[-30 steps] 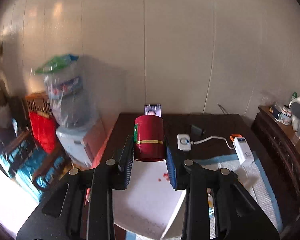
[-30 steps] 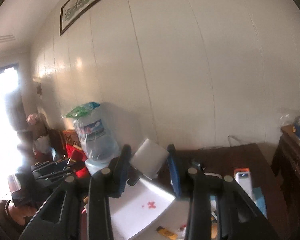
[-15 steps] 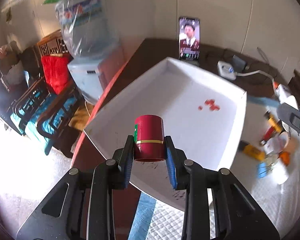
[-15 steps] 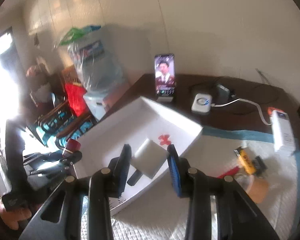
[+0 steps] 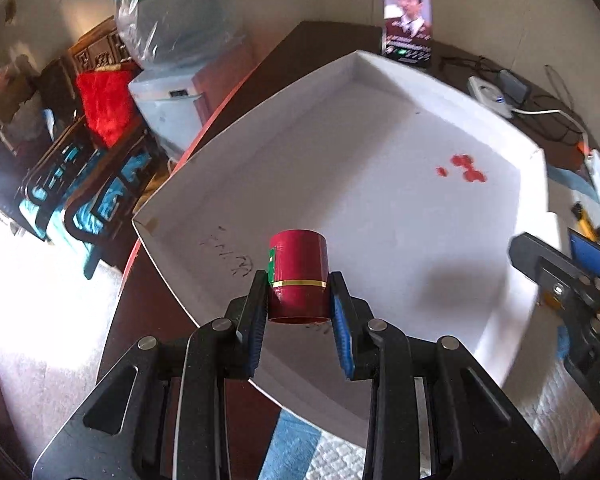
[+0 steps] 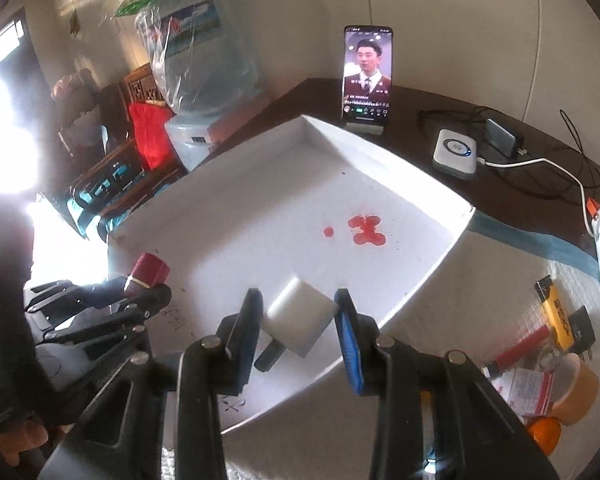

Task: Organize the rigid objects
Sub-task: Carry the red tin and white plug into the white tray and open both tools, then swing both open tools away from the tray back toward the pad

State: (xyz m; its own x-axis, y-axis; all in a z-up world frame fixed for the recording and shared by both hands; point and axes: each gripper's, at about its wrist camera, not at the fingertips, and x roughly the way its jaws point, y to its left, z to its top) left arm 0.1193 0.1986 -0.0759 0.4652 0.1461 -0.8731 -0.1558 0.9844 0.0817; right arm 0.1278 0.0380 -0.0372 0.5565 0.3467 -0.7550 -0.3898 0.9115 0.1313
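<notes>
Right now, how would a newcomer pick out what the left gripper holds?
Find the big white tray on the dark table. Over its near-left corner, the left gripper is clamped on a small red cylinder with a gold band, unlike the right gripper's white block.

Cylinder [image 5: 298,276]: dark red with a gold band and a green label. Tray [image 6: 384,176]: white, with red blots. Held block [image 6: 300,316]: white. Gripper pads [image 5: 342,340]: blue. Table [image 6: 512,200]: dark brown.

Matt white cardboard tray [image 5: 380,128], glossy red can [image 5: 298,276], dark polished wooden table [image 6: 440,108], quilted cloth mat [image 6: 512,292].
</notes>
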